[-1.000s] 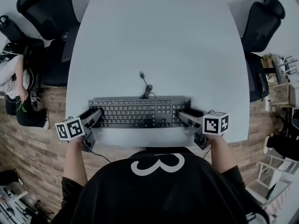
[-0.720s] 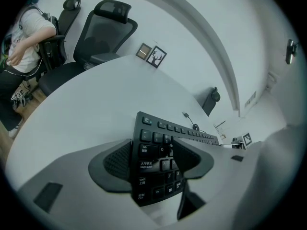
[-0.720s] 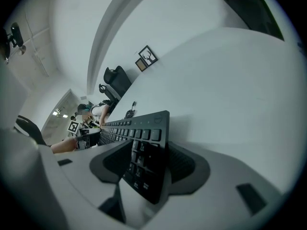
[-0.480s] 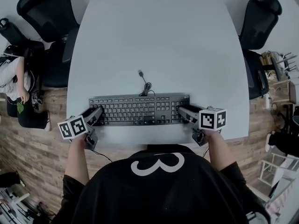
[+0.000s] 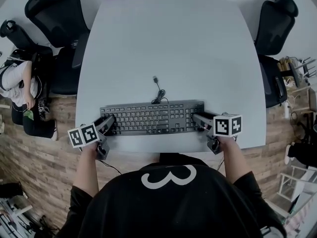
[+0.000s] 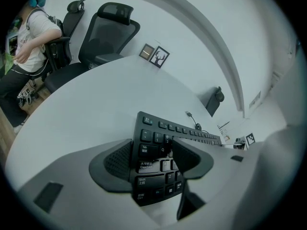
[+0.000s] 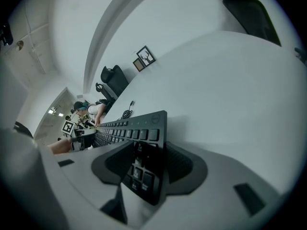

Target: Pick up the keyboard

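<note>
While the black keyboard (image 5: 153, 117) lies along the near edge of the white counter (image 5: 173, 48), my left gripper (image 5: 111, 124) has its jaws clamped on the left end, and my right gripper (image 5: 199, 121), its jaws having just been closing, grips the right end.

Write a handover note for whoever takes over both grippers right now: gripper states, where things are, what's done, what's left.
Left gripper: shut on the left end of the keyboard.
Right gripper: jaws have just been closing, and are clamped on the right end.
Keyboard: by the near edge of the table, with its cable trailing off behind it.
Done: both ends gripped.
Left: raise both ends evenly; no lift is visible yet.
</note>
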Tool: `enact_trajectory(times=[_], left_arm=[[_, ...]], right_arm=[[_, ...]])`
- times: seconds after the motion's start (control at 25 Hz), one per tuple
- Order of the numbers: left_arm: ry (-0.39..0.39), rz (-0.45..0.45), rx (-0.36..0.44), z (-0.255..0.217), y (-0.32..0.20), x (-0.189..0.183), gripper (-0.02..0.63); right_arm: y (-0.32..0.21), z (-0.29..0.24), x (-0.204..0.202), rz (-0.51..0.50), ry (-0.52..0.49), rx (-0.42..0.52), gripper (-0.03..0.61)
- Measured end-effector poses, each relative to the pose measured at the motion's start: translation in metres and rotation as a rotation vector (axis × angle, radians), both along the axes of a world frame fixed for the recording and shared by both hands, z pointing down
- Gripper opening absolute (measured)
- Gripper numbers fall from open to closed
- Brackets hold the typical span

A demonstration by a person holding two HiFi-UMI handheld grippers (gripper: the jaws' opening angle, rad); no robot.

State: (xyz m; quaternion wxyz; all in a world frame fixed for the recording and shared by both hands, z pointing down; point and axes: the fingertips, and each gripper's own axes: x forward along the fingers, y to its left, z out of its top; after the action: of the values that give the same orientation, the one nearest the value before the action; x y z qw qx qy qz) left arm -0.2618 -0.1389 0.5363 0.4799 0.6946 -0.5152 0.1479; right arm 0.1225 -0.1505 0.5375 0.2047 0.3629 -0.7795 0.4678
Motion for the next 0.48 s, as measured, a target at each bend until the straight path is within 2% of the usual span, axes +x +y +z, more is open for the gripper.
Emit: enact_trajectory(times=[0.28, 0.48], left_arm=[[0.007, -0.010, 0.004, -0.011, 0.002, -0.002, 0.265], [0.026, -0.019, 0.036, -0.015, 0.004, -0.003, 0.265]], right_arm=[[-0.001, -0.019, -0.003, 0.013, -0.039, 0.044, 0.192], [-0.003, -0.031, -0.004, 0.029, -0.070, 0.105, 0.183]])
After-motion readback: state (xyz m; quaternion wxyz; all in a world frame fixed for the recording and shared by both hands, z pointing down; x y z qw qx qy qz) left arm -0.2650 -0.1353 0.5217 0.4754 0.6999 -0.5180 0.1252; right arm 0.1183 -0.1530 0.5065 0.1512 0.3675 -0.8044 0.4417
